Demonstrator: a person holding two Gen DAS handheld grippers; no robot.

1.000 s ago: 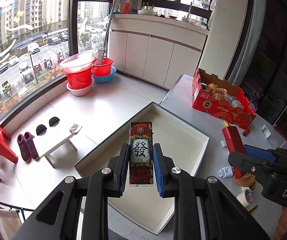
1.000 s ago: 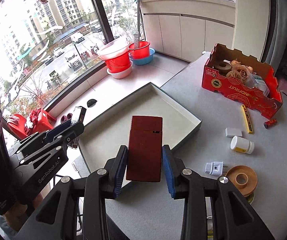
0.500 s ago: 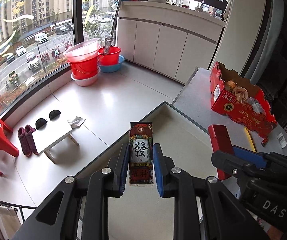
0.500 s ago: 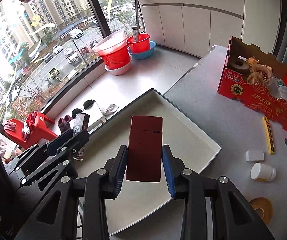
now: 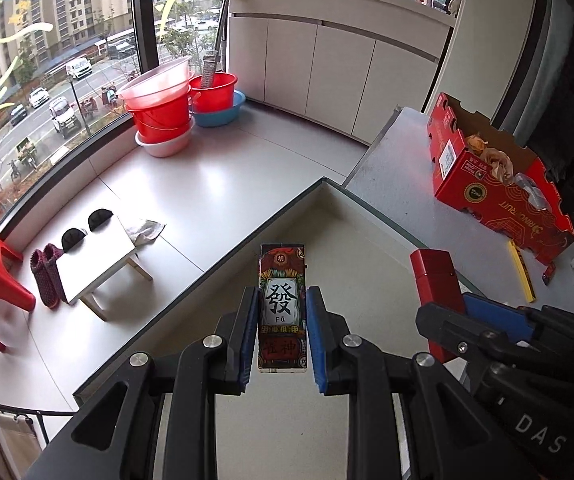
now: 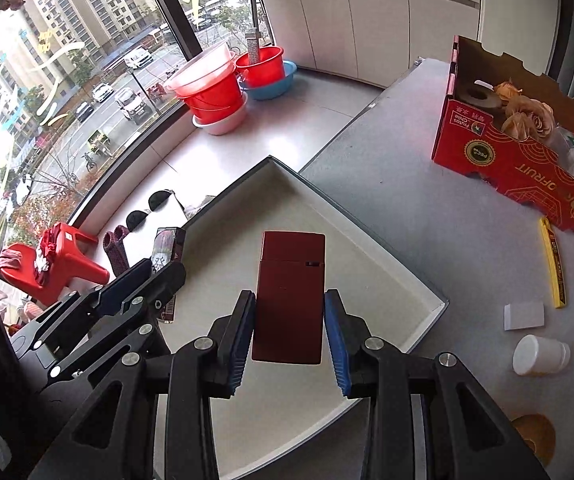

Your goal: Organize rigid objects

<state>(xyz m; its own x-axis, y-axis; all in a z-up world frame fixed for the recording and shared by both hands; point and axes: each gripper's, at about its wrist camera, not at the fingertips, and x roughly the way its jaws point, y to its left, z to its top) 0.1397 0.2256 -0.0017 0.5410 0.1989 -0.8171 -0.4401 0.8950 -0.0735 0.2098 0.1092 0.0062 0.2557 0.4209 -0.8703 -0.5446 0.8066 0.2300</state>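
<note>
Clamping a mahjong-print box, left gripper hovers inside tray rim; right gripper clamps red box.

The tape roll is getting cut off at the bottom corner. The left gripper is hiding most of the card box. The tray is running under both grippers.

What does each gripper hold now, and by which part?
The left gripper holds a printed mahjong-design box by its long sides, near the lower half. The right gripper holds a dark red flat box likewise.
</note>
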